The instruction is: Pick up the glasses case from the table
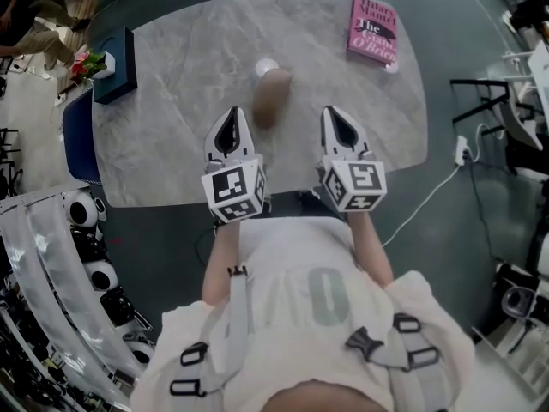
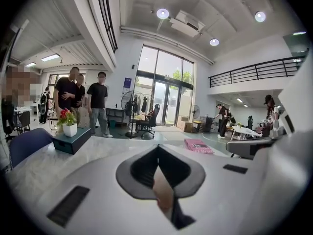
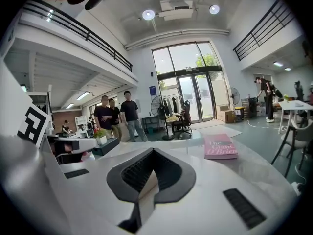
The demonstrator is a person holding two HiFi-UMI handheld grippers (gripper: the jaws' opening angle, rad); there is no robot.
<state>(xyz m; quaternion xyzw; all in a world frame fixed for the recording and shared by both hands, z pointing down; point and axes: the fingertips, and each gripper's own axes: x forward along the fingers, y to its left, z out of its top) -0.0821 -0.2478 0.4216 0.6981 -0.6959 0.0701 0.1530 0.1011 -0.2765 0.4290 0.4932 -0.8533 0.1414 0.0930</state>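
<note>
Head view: the grey marbled surface lies below the person. The brown glasses case lies on it, near the middle. It is ahead of both tongs and between their two lines, and it touches neither of them. A small white round thing sits right at the far end of the case. The left tongs and the right tongs are held side by side over the near edge of the surface, both pointing forward. A pink book lies at the far right corner. A dark box with a flower pot on it stands at the far left edge, and a blue chair is just beside that edge.

Left gripper view: the two jaws of the left tongs are closed, their tips meet and nothing is gripped between them. Through the narrow slit behind the tips a brownish strip shows, and I cannot tell what it is. Beyond the jaws are the dark box with the flowers on the left and the pink book on the right. Some people stand further back on the floor.

Right gripper view: the jaws of the right tongs are also closed tip to tip and they hold nothing. The pink book lies ahead to the right on the surface.
</note>
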